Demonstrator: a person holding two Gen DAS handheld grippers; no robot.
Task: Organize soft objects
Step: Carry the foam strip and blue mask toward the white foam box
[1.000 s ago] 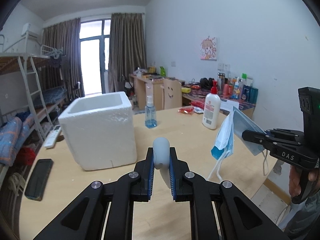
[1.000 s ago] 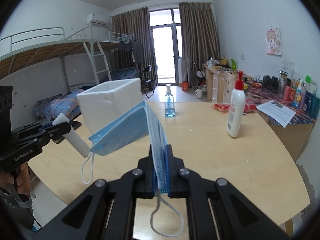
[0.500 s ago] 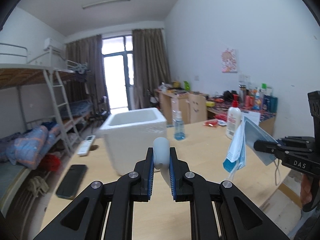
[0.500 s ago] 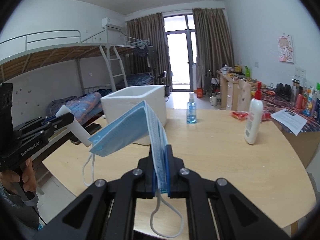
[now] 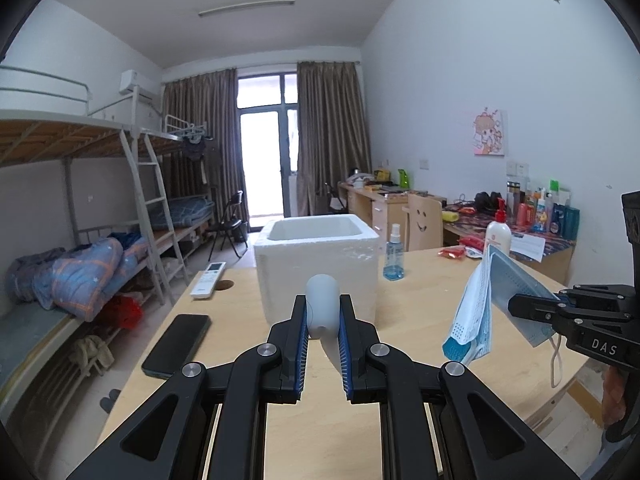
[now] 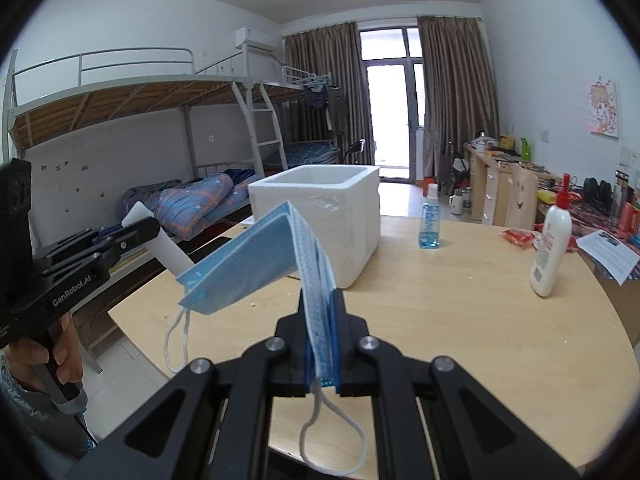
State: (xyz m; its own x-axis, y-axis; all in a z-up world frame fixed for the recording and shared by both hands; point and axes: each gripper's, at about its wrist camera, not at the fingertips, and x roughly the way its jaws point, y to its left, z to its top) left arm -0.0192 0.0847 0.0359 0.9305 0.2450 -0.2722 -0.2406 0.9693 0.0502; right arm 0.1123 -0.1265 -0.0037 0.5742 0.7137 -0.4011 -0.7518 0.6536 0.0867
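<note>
Left gripper [image 5: 322, 322] clamps white tube [image 5: 322, 312], maybe soft; right gripper [image 6: 321, 334] pinches blue masks [image 6: 276, 256]

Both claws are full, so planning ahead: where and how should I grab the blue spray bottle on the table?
Grip the spray bottle across its round body, below the narrow neck, coming in level from the near side. It stands upright and alone, with bare table in front; the foam box stands apart to its left.

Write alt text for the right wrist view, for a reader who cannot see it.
The right gripper is shut on a folded blue face mask held above a round wooden table, its ear loops dangling. At far left the left gripper clamps a white tube; behind stand an open white foam box, a spray bottle and a lotion bottle.
</note>
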